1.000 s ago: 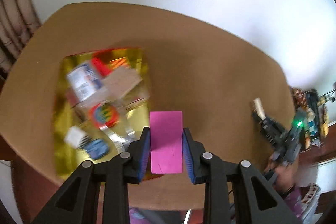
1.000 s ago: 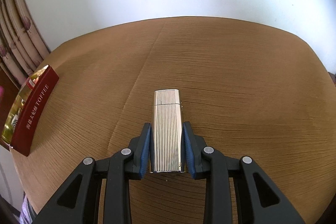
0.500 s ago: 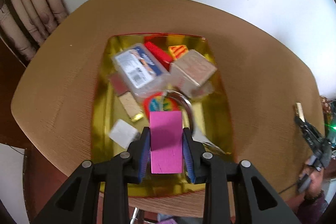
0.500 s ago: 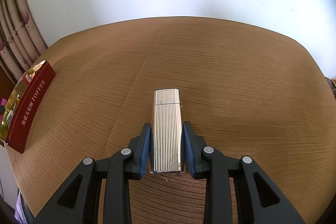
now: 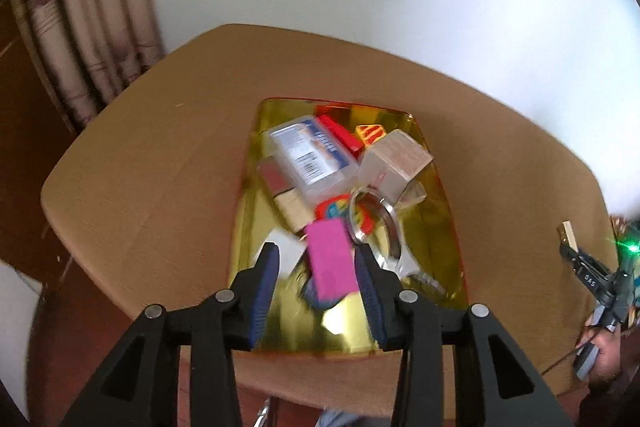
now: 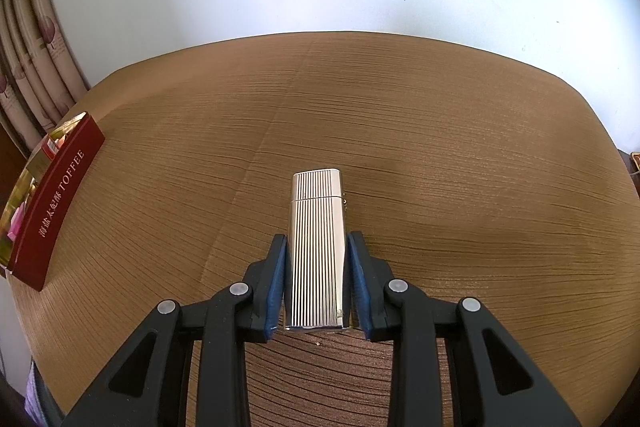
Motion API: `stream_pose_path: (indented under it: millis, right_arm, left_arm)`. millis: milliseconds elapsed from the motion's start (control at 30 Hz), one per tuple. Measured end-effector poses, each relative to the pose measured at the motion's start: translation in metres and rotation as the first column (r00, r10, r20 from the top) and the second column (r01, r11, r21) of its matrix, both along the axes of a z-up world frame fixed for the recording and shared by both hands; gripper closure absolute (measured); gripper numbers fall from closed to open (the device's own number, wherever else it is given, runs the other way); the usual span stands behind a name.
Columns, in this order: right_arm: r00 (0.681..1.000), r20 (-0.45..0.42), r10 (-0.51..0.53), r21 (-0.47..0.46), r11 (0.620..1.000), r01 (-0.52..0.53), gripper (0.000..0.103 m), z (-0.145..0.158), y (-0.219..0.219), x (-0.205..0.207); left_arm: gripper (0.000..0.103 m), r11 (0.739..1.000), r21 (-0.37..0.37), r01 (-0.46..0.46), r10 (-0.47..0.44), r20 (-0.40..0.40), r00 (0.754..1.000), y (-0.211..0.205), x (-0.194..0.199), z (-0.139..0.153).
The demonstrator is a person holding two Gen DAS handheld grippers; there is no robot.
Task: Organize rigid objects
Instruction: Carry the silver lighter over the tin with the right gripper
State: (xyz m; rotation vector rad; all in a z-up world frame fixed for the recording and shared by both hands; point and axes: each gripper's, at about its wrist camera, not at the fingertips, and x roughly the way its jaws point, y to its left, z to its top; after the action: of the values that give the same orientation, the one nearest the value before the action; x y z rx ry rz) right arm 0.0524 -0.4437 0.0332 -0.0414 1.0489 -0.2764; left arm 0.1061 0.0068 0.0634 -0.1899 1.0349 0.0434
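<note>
The left gripper (image 5: pixel 316 267) has just been opening its 2 jaws, releasing the pink block (image 5: pixel 330 259) over the gold tray (image 5: pixel 452 227). The right gripper (image 6: pixel 316 275) clamps the silver lighter (image 6: pixel 316 247) above the table (image 6: pixel 440 147); judging by this, it goes traywards next.

Gold tray (image 5: pixel 244 203) crammed with boxes (bare patch nearest), brown table (image 6: pixel 460 155) wide open beyond

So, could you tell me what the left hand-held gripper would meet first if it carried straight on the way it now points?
Probably the pink block, loose between the just-opening jaws of the left hand-held gripper, then the clutter in the gold tray beneath; depth is unclear.
</note>
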Motion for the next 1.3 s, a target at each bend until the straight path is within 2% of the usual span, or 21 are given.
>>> stream_pose_path:
  millis: [67, 133, 200, 300, 433, 533, 633, 800, 967, 1033, 1133, 1300]
  right_arm:
    - [1.0, -0.001, 0.0, -0.007, 1.0, 0.0, 0.075, 0.0, 0.001, 0.0]
    - [1.0, -0.005, 0.001, -0.018, 1.0, -0.002, 0.075, -0.001, 0.003, 0.001]
    - [1.0, -0.019, 0.001, -0.039, 0.999, -0.002, 0.075, -0.003, 0.009, 0.004]
    - [0.998, -0.053, -0.015, -0.032, 0.999, 0.013, 0.075, -0.003, 0.016, 0.011]
    - [0.998, -0.035, -0.047, 0.078, 0.996, 0.049, 0.076, 0.011, 0.029, 0.009]
    - [1.0, 0.001, -0.002, 0.197, 0.98, 0.001, 0.076, 0.029, 0.065, 0.013]
    - [0.994, 0.016, 0.111, 0.3, 0.948, -0.111, 0.076, 0.042, 0.131, 0.033]
    - [0.965, 0.006, 0.263, 0.416, 0.877, -0.242, 0.076, 0.032, 0.223, 0.075]
    - [0.939, -0.056, 0.338, 0.41, 0.866, -0.287, 0.076, 0.0, 0.272, 0.112]
    - [0.929, -0.078, 0.363, 0.358, 0.88, -0.313, 0.076, -0.01, 0.285, 0.123]
    - [0.929, -0.103, 0.356, 0.357, 0.885, -0.299, 0.076, -0.021, 0.288, 0.126]
    - [0.924, -0.128, 0.362, 0.292, 0.904, -0.313, 0.076, -0.035, 0.293, 0.129]
  left_arm:
    - [0.062, 0.997, 0.035, -0.07, 0.069, 0.041, 0.997, 0.011, -0.023, 0.008]
    - [0.049, 0.987, 0.054, -0.15, 0.145, 0.095, 0.985, 0.025, -0.049, 0.011]
    - [0.045, 0.979, 0.042, -0.197, 0.19, 0.136, 0.972, 0.038, -0.069, 0.01]
    - [0.045, 0.972, 0.044, -0.231, 0.224, 0.122, 0.967, 0.052, -0.077, 0.001]
    - [0.045, 0.972, -0.041, -0.233, 0.235, 0.035, 0.971, 0.065, -0.074, -0.011]
    - [0.045, 0.973, -0.082, -0.218, 0.217, -0.013, 0.976, 0.068, -0.071, -0.017]
    - [0.045, 0.972, -0.123, -0.2, 0.196, -0.048, 0.979, 0.068, -0.071, -0.021]
    - [0.045, 0.966, -0.15, -0.211, 0.207, -0.042, 0.978, 0.071, -0.078, -0.022]
    - [0.045, 0.961, -0.175, -0.216, 0.206, -0.072, 0.976, 0.075, -0.076, -0.032]
    - [0.045, 0.962, -0.169, -0.214, 0.201, -0.09, 0.975, 0.075, -0.074, -0.035]
    - [0.045, 0.966, -0.16, -0.201, 0.185, -0.107, 0.977, 0.072, -0.071, -0.039]
    - [0.045, 0.977, -0.121, -0.177, 0.169, -0.071, 0.983, 0.067, -0.071, -0.034]
